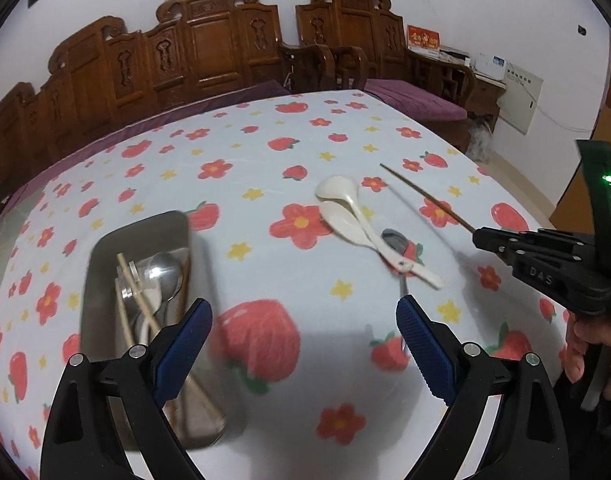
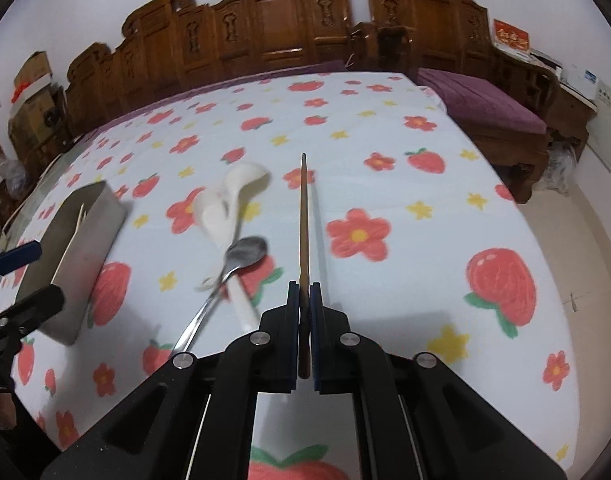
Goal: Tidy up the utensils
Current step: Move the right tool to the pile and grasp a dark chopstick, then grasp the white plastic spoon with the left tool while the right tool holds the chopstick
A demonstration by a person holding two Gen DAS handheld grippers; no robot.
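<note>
Right tool [image 2: 304,300] is clamped tight on a dark chopstick [image 2: 303,216], held up off the surface [image 2: 445,264] and pointing toward the top of the frame. Left tool [image 1: 305,344] is spread wide with nothing in it, parked lower centre next to the metal tray [image 1: 105,248] (already holding chopsticks and a spoon). Looks like the carry step: next it needs swinging over to the tray at left. Two white spoons [image 2: 229,200] and a metal spoon [image 2: 241,256] remain mid-frame.

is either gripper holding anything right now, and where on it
The right hand-held gripper is shut on a brown chopstick, clamped near its thick end. The left hand-held gripper is open and holds nothing.
</note>
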